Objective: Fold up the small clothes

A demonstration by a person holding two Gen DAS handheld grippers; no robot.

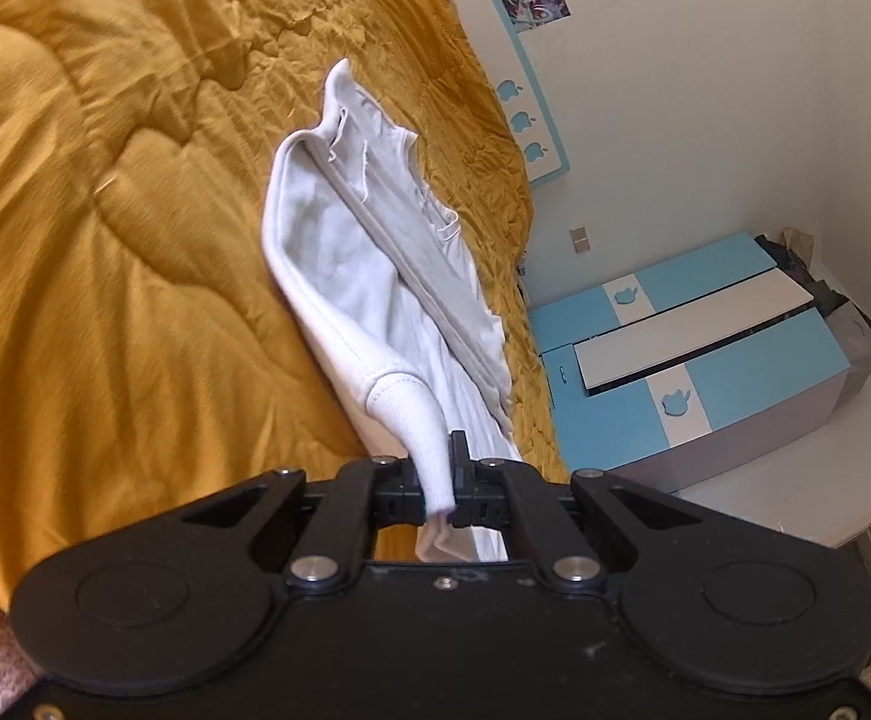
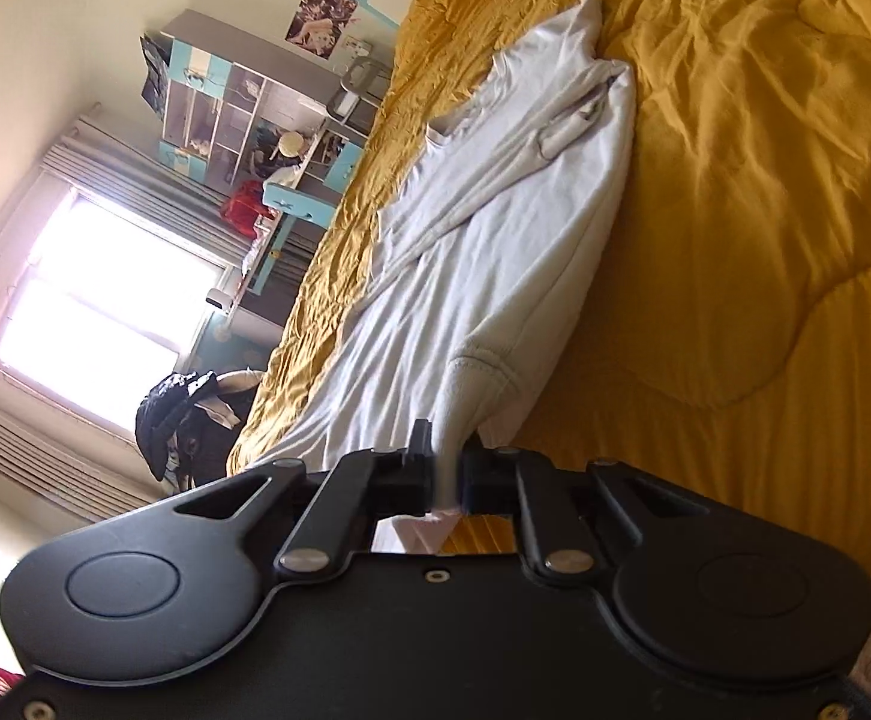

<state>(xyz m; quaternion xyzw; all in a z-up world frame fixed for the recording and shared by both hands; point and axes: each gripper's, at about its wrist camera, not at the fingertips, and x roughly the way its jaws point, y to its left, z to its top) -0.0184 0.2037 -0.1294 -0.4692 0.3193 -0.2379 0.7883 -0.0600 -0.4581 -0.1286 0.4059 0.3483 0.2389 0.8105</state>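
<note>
Pinching one ribbed cuff each, the left gripper (image 1: 448, 480) and right gripper (image 2: 446, 474) are clenched on the white sweatshirt (image 1: 339, 276) lying along the mustard quilt (image 1: 105, 210), presumably to draw it taut for folding.

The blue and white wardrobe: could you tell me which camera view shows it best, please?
The left wrist view: the blue and white wardrobe appears whole beyond the yellow bedspread. The right wrist view does not show it, only a shelf unit.
</note>
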